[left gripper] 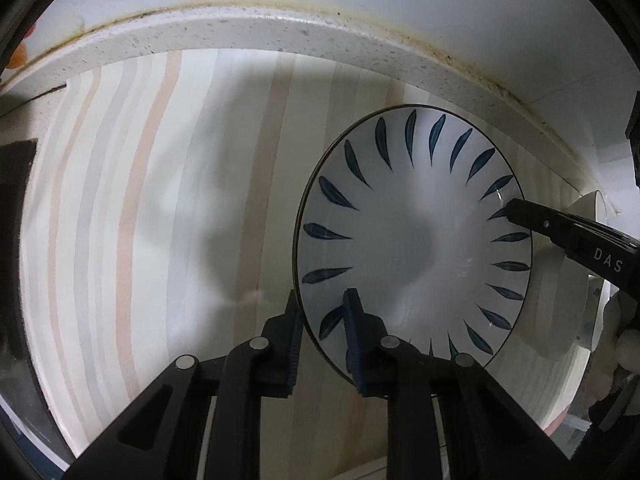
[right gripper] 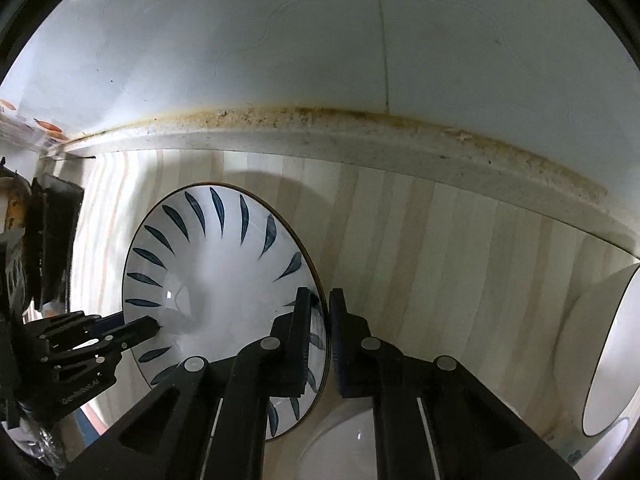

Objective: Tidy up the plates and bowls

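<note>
I have both grippers, left gripper (left gripper: 322, 310) and right gripper (right gripper: 319, 312), clamped on the leaf-patterned bowl (left gripper: 412, 236) at centre; white dishes (right gripper: 600, 352) at right still await stacking.

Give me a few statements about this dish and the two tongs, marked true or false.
1. The bowl has blue leaf marks around its inside. True.
2. Only one pair of tongs touches the bowl. False: the left tongs and the right tongs both clamp its rim, on opposite sides.
3. The bowl is full of soup. False: it is empty.
4. The striped mat lies under the bowl. True.
5. Another white dish stands off to the right tongs' side. True.
</note>
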